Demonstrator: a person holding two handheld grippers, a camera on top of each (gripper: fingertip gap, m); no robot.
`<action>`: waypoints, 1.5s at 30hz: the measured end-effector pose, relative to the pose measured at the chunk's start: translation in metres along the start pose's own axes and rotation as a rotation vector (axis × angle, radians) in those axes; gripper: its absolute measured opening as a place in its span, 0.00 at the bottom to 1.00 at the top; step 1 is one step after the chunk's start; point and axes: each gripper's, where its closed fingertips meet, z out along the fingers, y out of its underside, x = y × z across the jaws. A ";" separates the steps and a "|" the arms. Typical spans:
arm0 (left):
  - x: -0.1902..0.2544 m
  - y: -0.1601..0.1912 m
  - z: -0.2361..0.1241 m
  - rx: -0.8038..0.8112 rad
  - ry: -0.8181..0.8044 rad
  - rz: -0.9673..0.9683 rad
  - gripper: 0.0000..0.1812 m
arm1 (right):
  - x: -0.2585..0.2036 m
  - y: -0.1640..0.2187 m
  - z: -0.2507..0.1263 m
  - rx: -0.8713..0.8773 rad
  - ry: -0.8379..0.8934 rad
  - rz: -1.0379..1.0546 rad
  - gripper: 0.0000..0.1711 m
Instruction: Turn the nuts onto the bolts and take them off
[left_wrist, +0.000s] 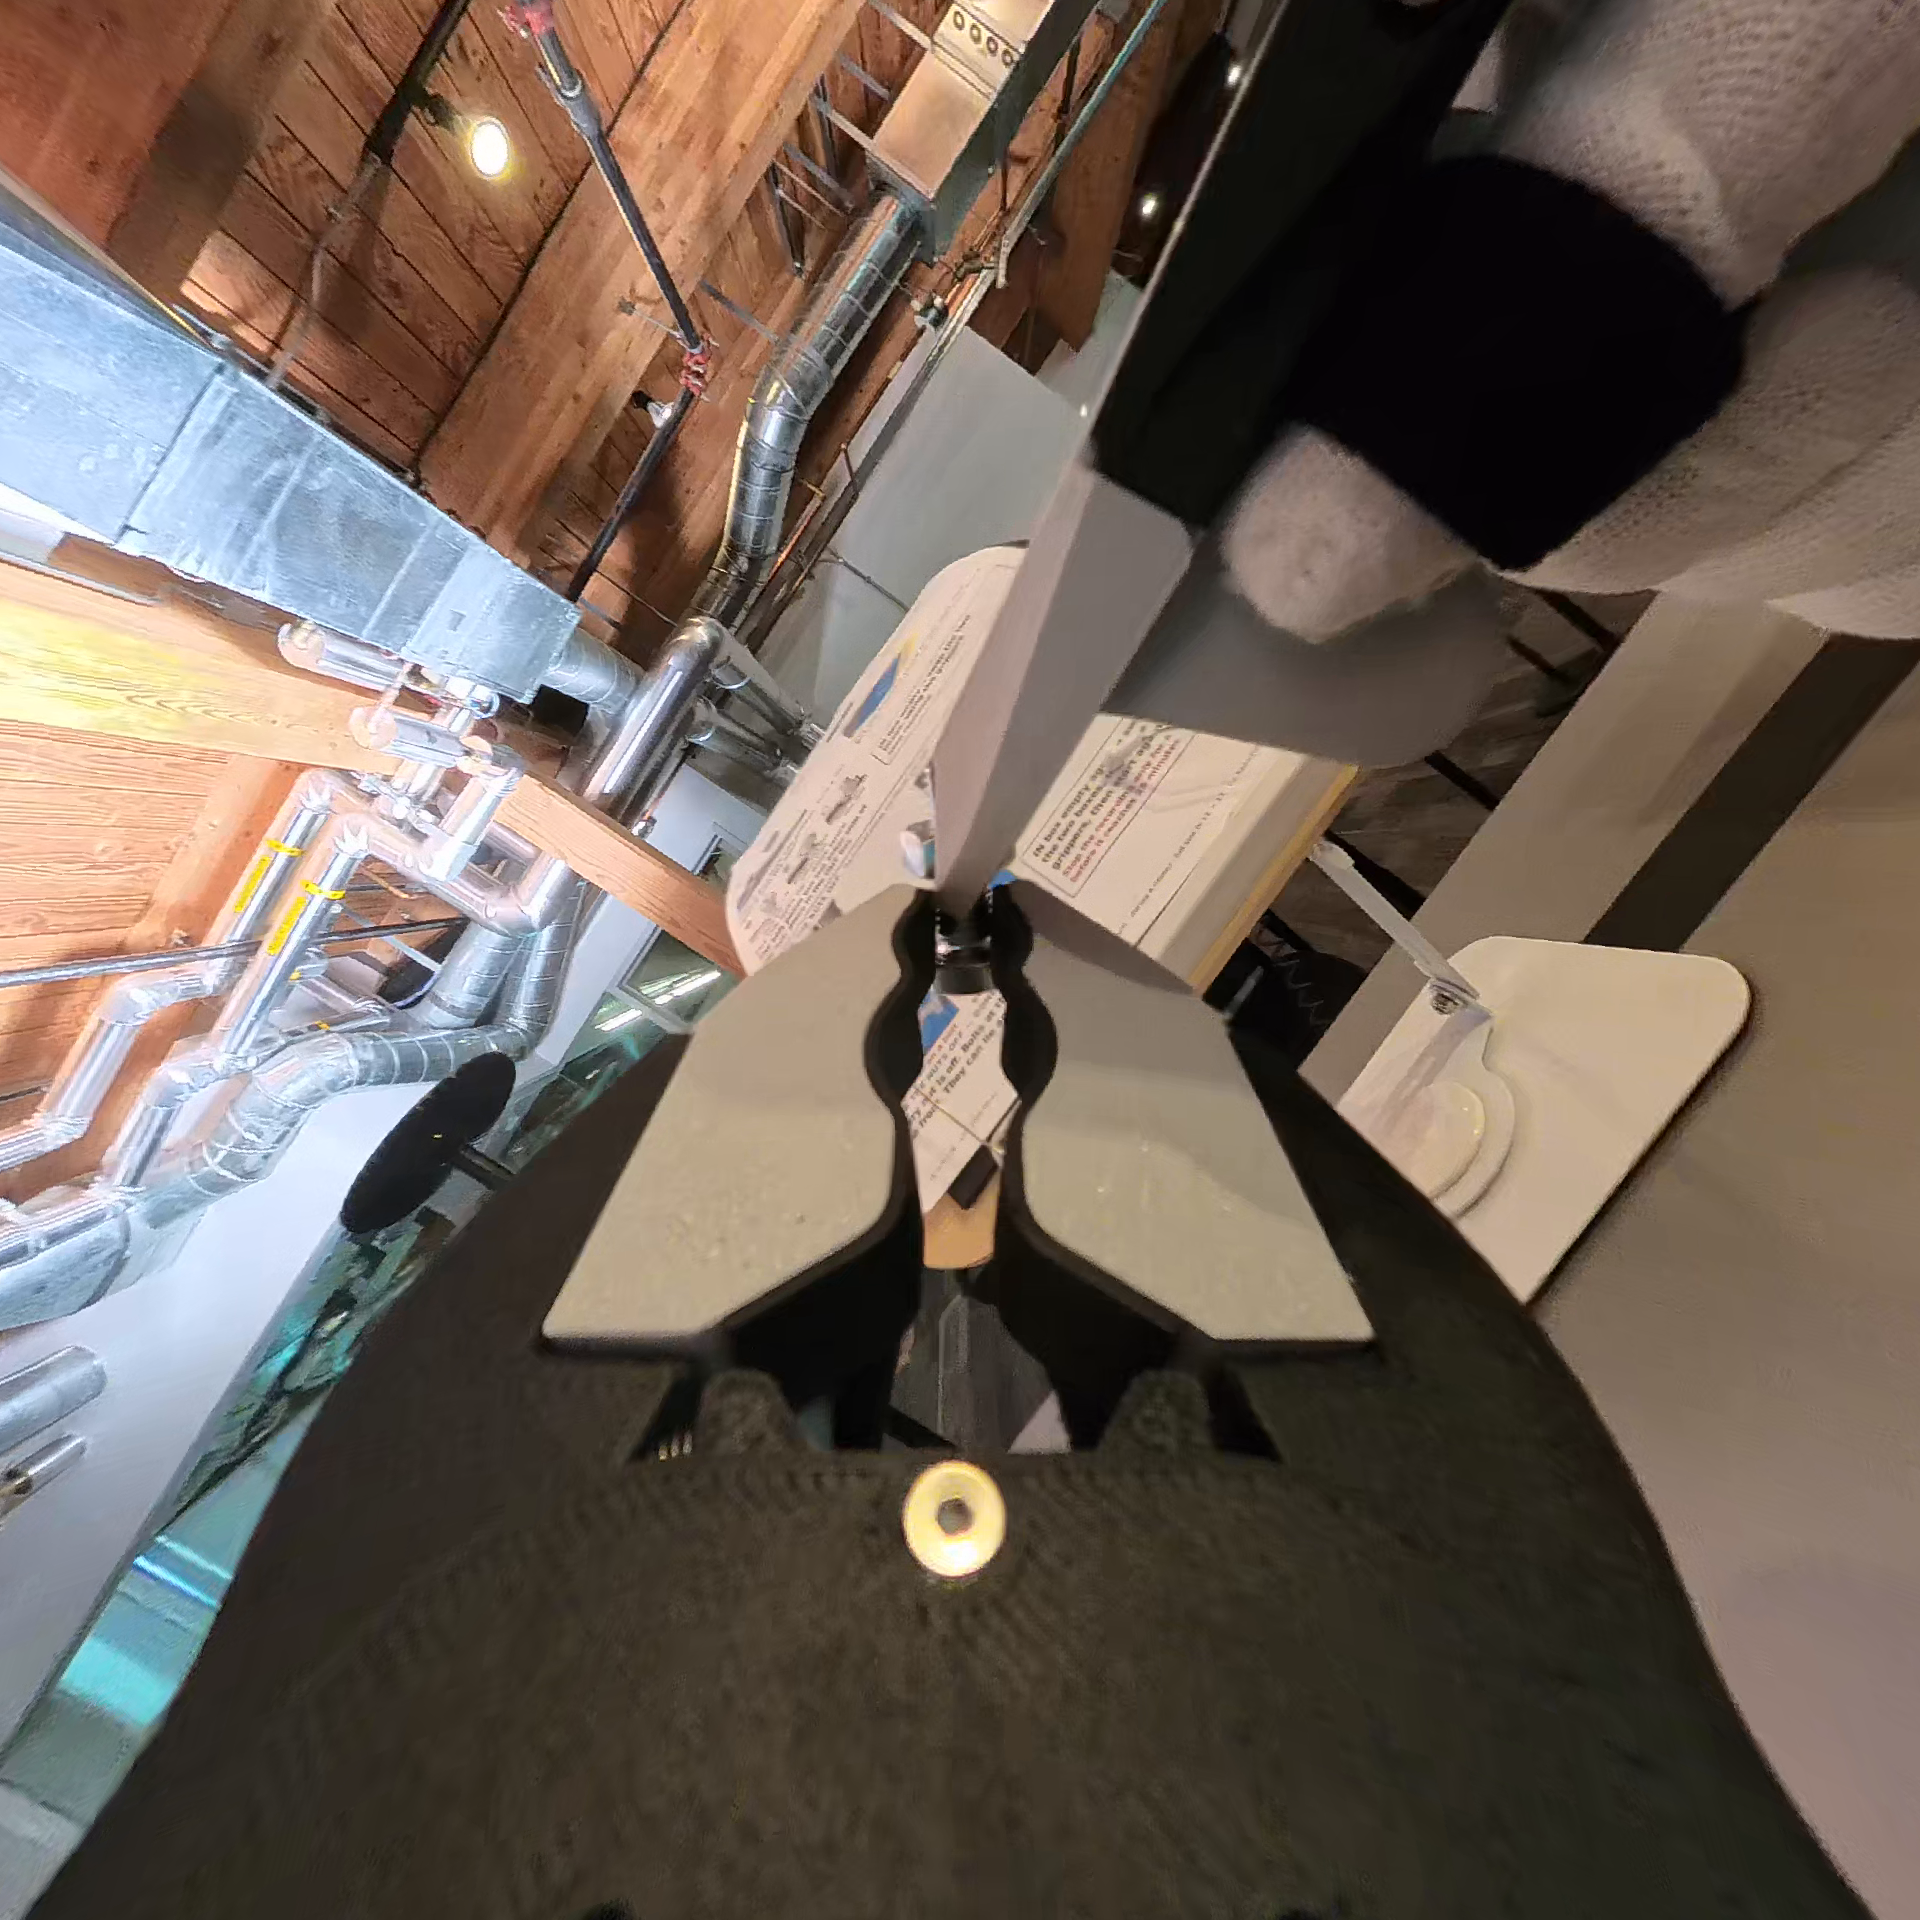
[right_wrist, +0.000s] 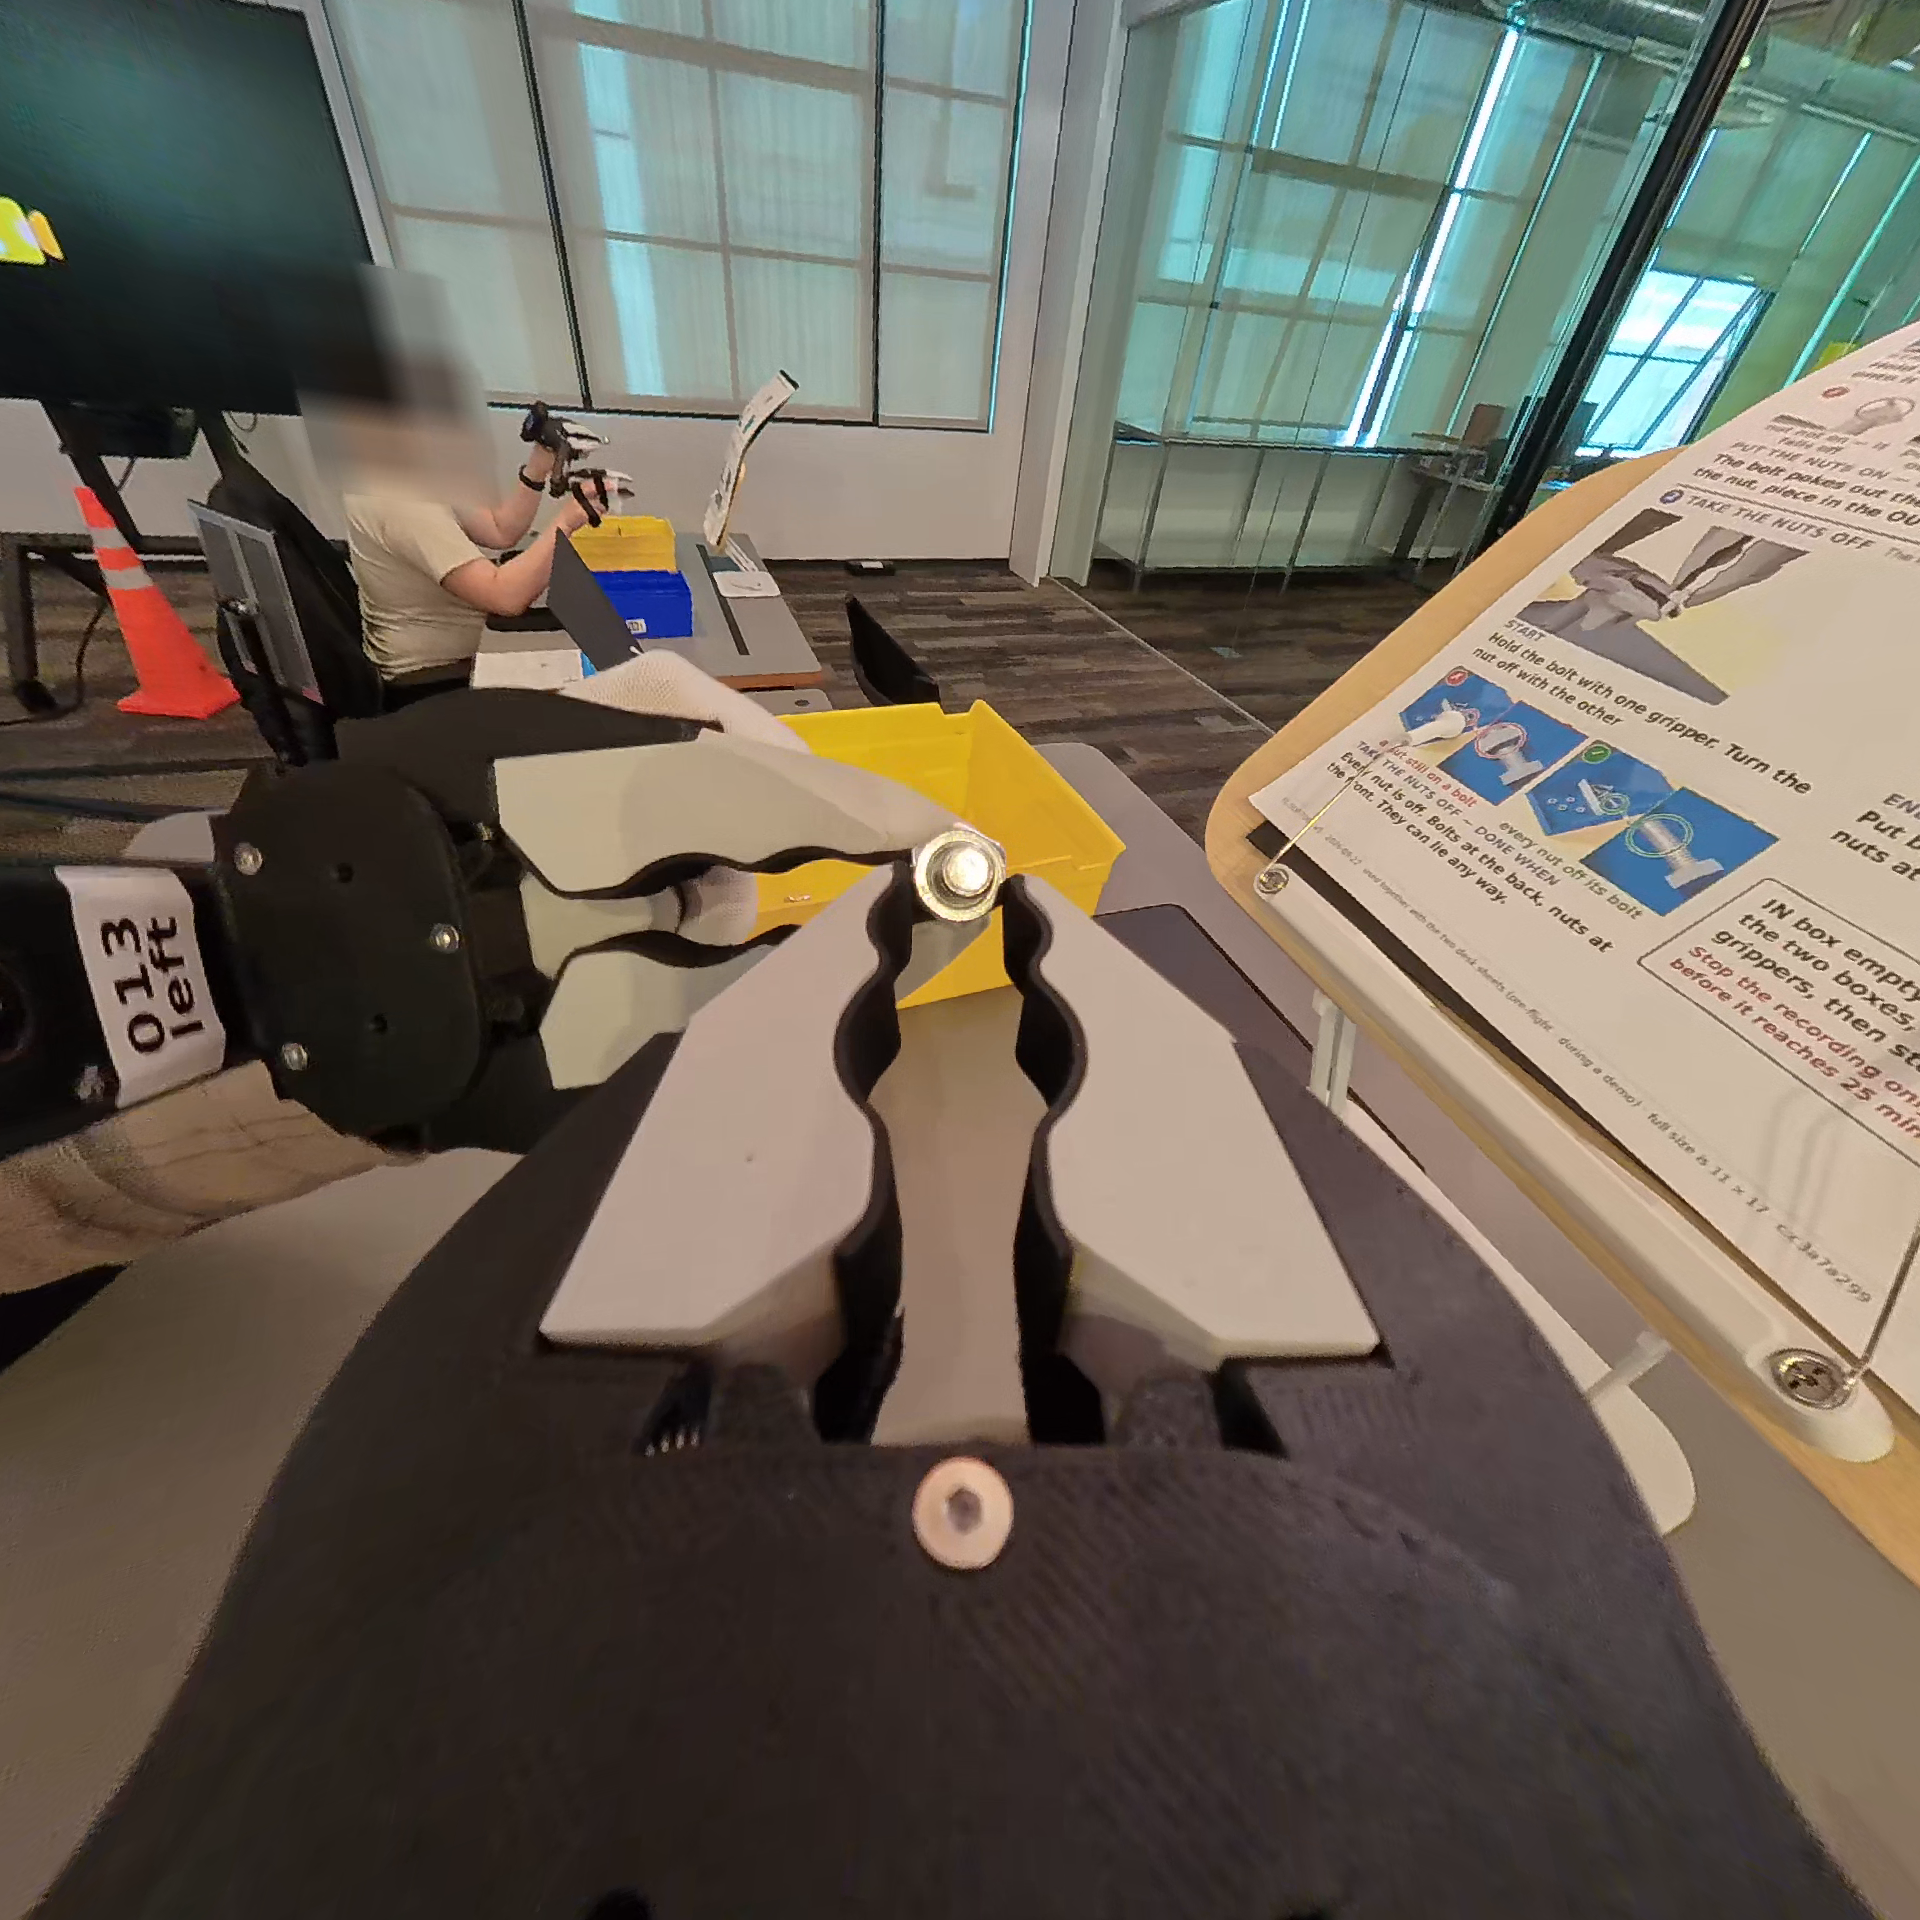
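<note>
Nut visible only right view, pinched by right gripper; left gripper fingers clamp bolt.

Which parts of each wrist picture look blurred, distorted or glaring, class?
Left wrist view: tilted steeply, ceiling lamp glares, the gloved hand at top right is soft. Right wrist view: sharp on the nut at the right gripper; wide-angle bends the window frames; a mosaic patch hides the seated person's head.

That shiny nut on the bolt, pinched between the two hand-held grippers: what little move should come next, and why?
Probably a small twist of the right hand-held gripper. Its tips pinch the nut, the bolt end pokes through it, and the left hand-held gripper grips the bolt from the side. Which way to turn, I cannot tell.
</note>
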 end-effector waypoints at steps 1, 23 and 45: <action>-0.002 0.000 0.000 -0.001 0.004 -0.011 0.09 | 0.001 0.001 -0.001 -0.007 0.000 -0.007 0.09; 0.107 -0.062 -0.123 0.264 1.526 -0.850 0.21 | -0.100 0.058 -0.081 -0.357 -0.615 -0.298 0.09; 0.119 -0.074 -0.153 0.394 1.732 -0.918 0.09 | -0.125 0.070 -0.080 -0.407 -0.737 -0.300 0.09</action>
